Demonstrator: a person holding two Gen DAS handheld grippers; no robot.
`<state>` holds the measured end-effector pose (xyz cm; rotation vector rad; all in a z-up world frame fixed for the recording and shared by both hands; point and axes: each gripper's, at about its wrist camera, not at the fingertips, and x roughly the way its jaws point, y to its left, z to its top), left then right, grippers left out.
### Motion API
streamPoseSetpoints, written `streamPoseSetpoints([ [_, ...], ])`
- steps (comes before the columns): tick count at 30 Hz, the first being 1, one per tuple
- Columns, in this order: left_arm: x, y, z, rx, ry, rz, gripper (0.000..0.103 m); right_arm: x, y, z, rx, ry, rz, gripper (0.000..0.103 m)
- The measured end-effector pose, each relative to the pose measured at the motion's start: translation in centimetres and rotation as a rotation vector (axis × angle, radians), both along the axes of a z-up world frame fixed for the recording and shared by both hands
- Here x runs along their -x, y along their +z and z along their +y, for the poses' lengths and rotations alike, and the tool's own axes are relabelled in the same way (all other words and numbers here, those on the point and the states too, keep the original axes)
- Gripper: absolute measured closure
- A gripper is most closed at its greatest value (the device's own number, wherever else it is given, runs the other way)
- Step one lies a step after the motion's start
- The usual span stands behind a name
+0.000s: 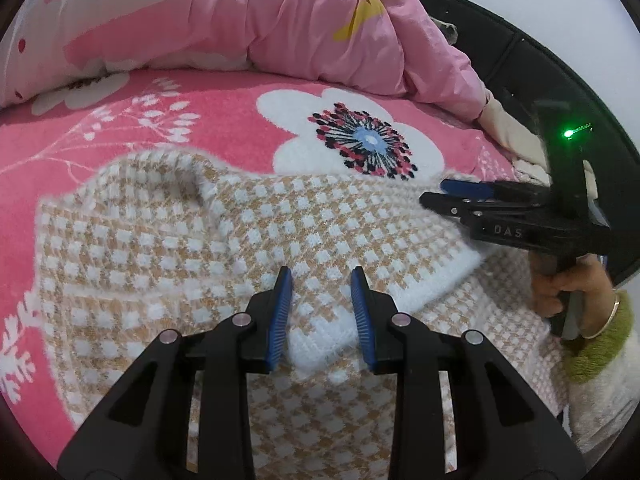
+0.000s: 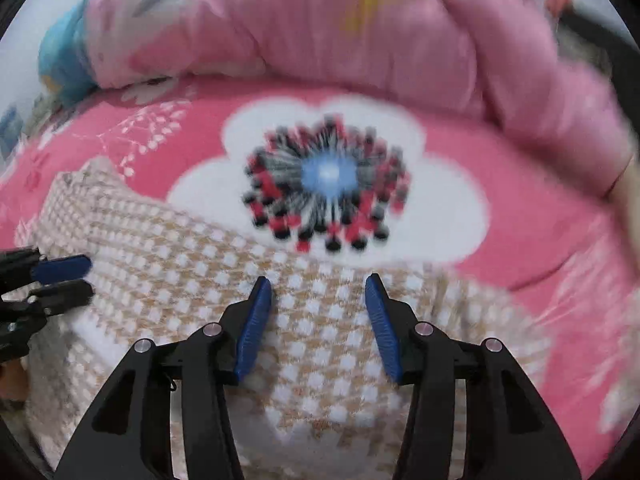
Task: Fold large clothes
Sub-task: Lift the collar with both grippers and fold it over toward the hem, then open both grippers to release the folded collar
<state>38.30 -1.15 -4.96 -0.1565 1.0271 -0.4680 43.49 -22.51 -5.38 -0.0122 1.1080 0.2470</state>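
A fuzzy tan-and-white checked sweater (image 1: 168, 248) lies on a pink floral bed cover, partly folded, with a sleeve laid across it and its white cuff (image 1: 432, 280) near the middle. My left gripper (image 1: 322, 276) is open, low over the sweater, with a white knit band between its pads. My right gripper (image 2: 319, 284) is open and empty above the sweater (image 2: 312, 344); its view is blurred. The right gripper also shows in the left wrist view (image 1: 444, 194) at the sweater's far right edge. The left gripper shows in the right wrist view (image 2: 80, 276) at the left.
A pink quilt (image 1: 280, 24) is heaped along the back of the bed. The bed cover (image 1: 224, 120) has a large white flower (image 1: 360, 136) just beyond the sweater. A black headboard (image 1: 520, 60) curves at the right.
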Motion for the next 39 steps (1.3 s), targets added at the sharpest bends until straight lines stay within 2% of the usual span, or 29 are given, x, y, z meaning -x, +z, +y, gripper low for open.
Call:
streamPoseSetpoints([
  [3, 0.1, 0.2, 0.2, 0.011, -0.002, -0.005, 0.074, 1.2, 2.9, 0.9, 0.084, -0.037, -0.037, 0.057],
  [4, 0.1, 0.1, 0.2, 0.015, 0.0, -0.002, 0.074, 2.0, 4.0, 1.6, 0.08, -0.013, -0.073, 0.057],
  [6, 0.1, 0.3, 0.3, 0.029, 0.01, 0.003, 0.074, 3.0, 4.6, 2.7, 0.03, 0.027, -0.088, 0.057],
  [8, 0.2, 0.5, 0.3, 0.031, 0.013, 0.003, 0.074, 3.2, 2.8, 3.4, 0.013, 0.052, -0.03, 0.057],
  [9, 0.2, 0.5, 0.3, 0.028, 0.012, 0.0, 0.074, 2.9, 0.9, 3.8, 0.035, 0.052, 0.015, 0.056],
  [10, 0.1, 0.4, 0.4, 0.027, 0.008, 0.003, 0.074, 3.0, -0.7, 3.7, 0.036, 0.051, 0.022, 0.055],
  [12, 0.2, 0.5, 0.3, 0.012, 0.003, 0.003, 0.074, 3.2, -0.6, 3.7, 0.017, 0.035, 0.02, 0.055],
  [14, 0.3, 0.8, 0.2, 0.008, 0.002, -0.009, 0.074, 3.5, 1.1, 3.8, 0.009, -0.001, 0.021, 0.055],
  [16, 0.3, 1.7, 0.3, 0.009, 0.001, -0.027, 0.073, 4.2, 2.4, 4.3, -0.005, 0.023, -0.021, 0.055],
  [18, 0.4, 2.7, 0.5, 0.035, -0.005, -0.059, 0.073, 4.8, 1.8, 4.9, 0.006, 0.033, -0.018, 0.055],
  [21, 0.3, 3.3, -0.2, 0.078, -0.032, -0.066, 0.065, 5.0, -0.5, 5.0, 0.012, 0.034, -0.003, 0.053],
  [23, 0.4, 2.8, -1.1, 0.059, -0.057, -0.042, 0.062, 5.0, 0.3, 4.7, 0.004, 0.019, 0.007, 0.053],
  [25, 0.2, 0.8, -2.2, -0.035, -0.077, 0.008, 0.061, 5.3, 1.8, 4.3, -0.013, -0.009, -0.001, 0.053],
  [26, 0.4, 0.4, -2.2, -0.048, -0.08, 0.004, 0.061, 5.6, 2.4, 4.0, -0.013, -0.017, -0.024, 0.053],
  [28, 0.7, 0.4, -1.9, -0.035, -0.072, -0.02, 0.061, 5.9, 2.6, 3.5, 0.021, -0.044, -0.061, 0.052],
  [31, 0.5, 0.5, -1.7, -0.023, -0.055, -0.002, 0.061, 5.2, -0.5, 2.8, 0.021, -0.034, -0.005, 0.046],
  [32, 0.3, 0.5, -1.6, -0.022, -0.047, 0.01, 0.061, 5.3, -0.2, 2.8, 0.02, -0.033, -0.006, 0.046],
  [35, 0.7, 1.7, -1.1, -0.027, -0.017, 0.001, 0.06, 6.2, 1.9, 2.7, 0.029, -0.075, 0.008, 0.046],
  [36, 1.1, 2.0, -0.9, -0.036, -0.01, -0.005, 0.058, 6.8, 2.5, 2.7, 0.035, -0.074, -0.004, 0.045],
  [37, 1.7, 2.6, -0.7, -0.052, 0.007, -0.01, 0.051, 7.9, 3.4, 2.7, 0.041, -0.071, -0.023, 0.043],
  [39, 3.8, 4.1, -0.2, -0.078, 0.032, -0.034, 0.045, 9.5, 4.7, 2.3, 0.034, -0.071, -0.049, 0.034],
])
